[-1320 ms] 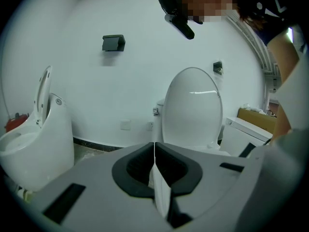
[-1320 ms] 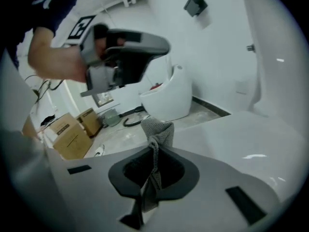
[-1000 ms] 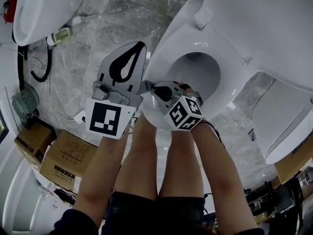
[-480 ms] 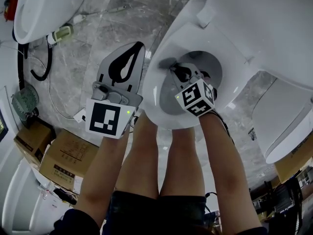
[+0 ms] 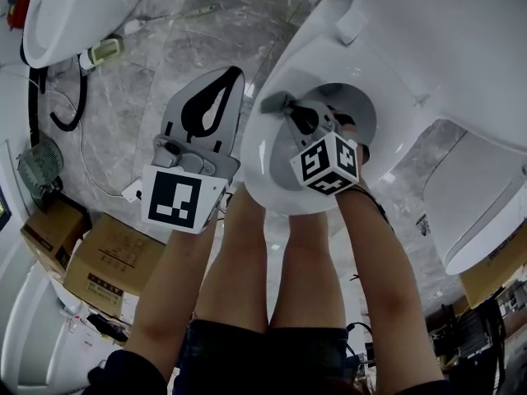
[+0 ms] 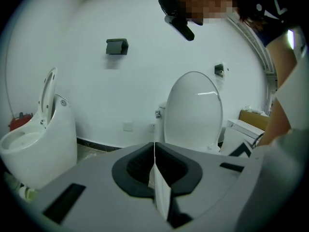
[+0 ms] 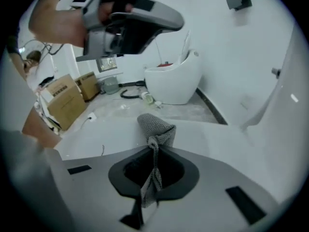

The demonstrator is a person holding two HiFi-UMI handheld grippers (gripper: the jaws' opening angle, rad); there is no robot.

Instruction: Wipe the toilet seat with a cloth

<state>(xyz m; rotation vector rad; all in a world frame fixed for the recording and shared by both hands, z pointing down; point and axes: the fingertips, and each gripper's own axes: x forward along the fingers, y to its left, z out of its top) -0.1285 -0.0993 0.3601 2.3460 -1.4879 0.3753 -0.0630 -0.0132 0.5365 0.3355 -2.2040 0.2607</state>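
right gripper holds cloth against seat

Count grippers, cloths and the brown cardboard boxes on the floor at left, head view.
Grippers: 2, the left gripper and the right gripper
Cloths: 1, the cloth pinched in the right gripper
Cardboard boxes: 2, the upper box and the lower box
Total: 5

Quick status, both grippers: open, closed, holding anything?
Left gripper: closed, empty.
Right gripper: closed on the grey cloth.
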